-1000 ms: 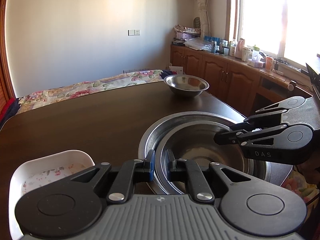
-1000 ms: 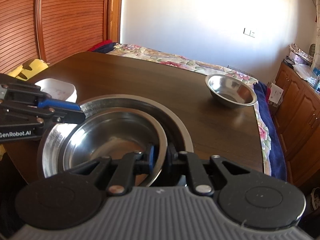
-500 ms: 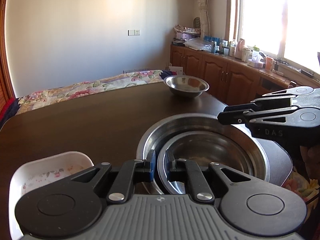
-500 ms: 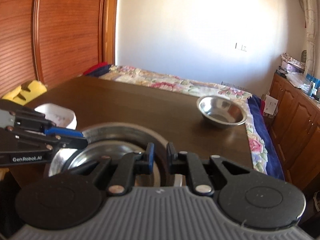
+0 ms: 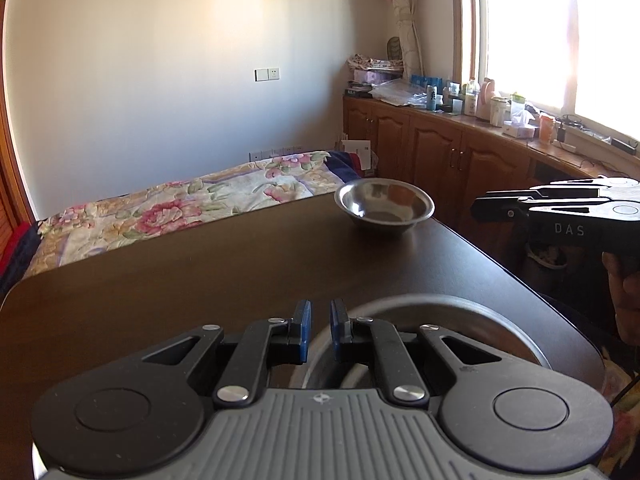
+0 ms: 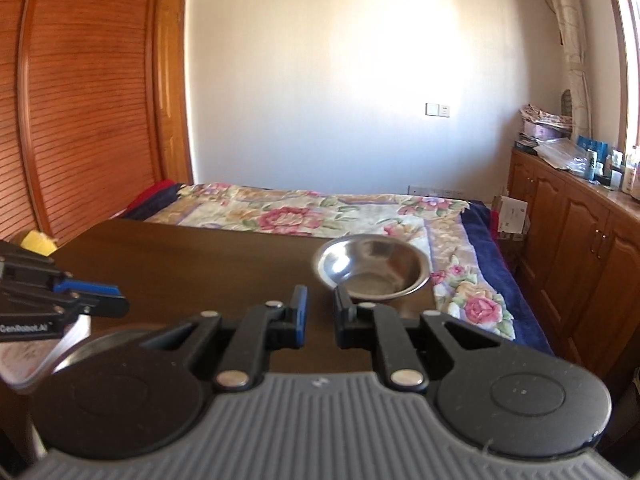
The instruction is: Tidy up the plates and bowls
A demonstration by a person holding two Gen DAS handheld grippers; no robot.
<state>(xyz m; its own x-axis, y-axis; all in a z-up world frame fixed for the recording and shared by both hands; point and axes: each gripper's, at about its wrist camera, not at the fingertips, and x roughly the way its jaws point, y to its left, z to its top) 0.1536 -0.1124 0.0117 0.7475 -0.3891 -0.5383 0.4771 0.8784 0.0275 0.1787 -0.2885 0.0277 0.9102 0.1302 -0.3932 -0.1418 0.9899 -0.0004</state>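
Note:
A large steel bowl (image 5: pixel 460 304) sits at the near right of the dark table (image 5: pixel 200 280); only its far rim shows, and what lies inside is hidden behind my left gripper's body. My left gripper (image 5: pixel 320 314) hovers over that bowl's left rim, narrowly open, nothing between its blue pads. A small steel bowl (image 5: pixel 384 204) stands alone at the far right corner. My right gripper (image 6: pixel 322 308) is raised, slightly open and empty, pointing toward the small bowl (image 6: pixel 374 270). A white dish (image 6: pixel 36 360) lies beside the large bowl's rim (image 6: pixel 100 340), under my left gripper (image 6: pixel 124 302).
A bed with a floral cover (image 5: pixel 180 208) lies beyond the table's far edge. Wooden cabinets (image 5: pixel 440 152) topped with bottles run along the right wall under the window. A person's hand (image 5: pixel 624 292) holds the right gripper off the table's right edge.
Both grippers came up off the rim of the inner bowl nested in the large one. The right one rose first, then the left; both views now tilt upward.

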